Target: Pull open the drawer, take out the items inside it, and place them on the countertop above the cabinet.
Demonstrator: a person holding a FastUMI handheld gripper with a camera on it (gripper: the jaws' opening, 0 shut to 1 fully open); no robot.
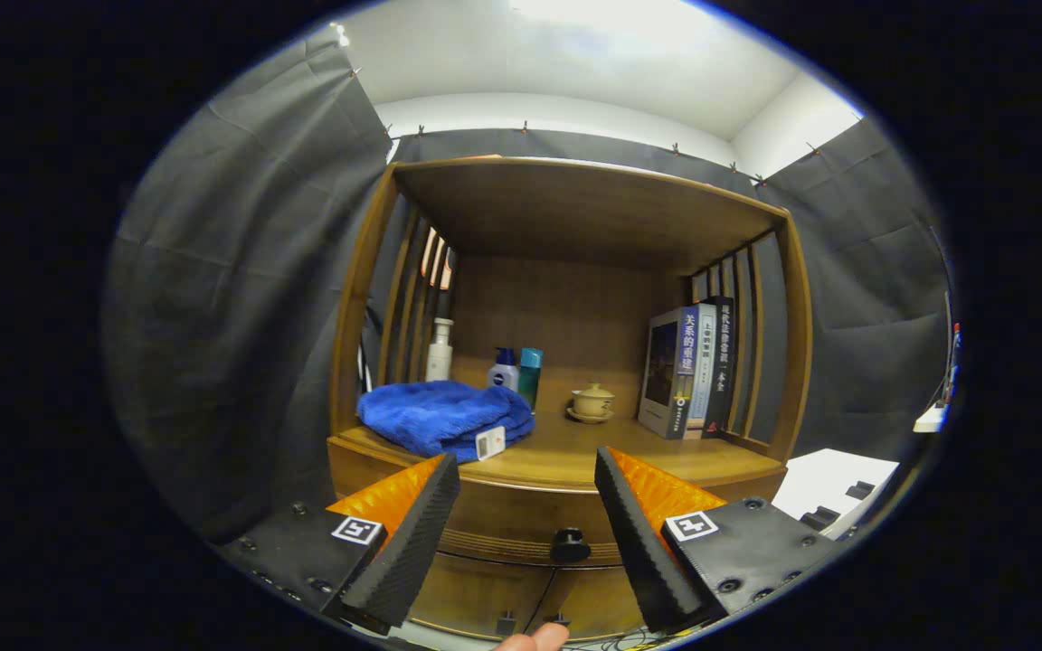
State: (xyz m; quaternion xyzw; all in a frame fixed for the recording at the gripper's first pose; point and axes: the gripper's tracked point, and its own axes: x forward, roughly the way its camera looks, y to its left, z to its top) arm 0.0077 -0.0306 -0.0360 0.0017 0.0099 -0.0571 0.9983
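Observation:
A wooden cabinet stands ahead of me, its drawer (pixel 521 520) closed, with a dark round knob (pixel 570 545) on the front. My gripper (pixel 528 470) is open, fingers spread to either side of the knob and a little short of it, nothing between them. Above the drawer lies the wooden countertop (pixel 629 461). Whatever is inside the drawer is hidden.
On the countertop sit a folded blue towel (pixel 440 416) with a small white device (pixel 490 443) against it, bottles (pixel 503 369), a lidded teacup (pixel 592 400) and upright books (pixel 688 371). A shelf roof and slatted sides enclose it. Lower cabinet doors (pixel 494 597) sit under the drawer. A fingertip (pixel 535 640) shows below.

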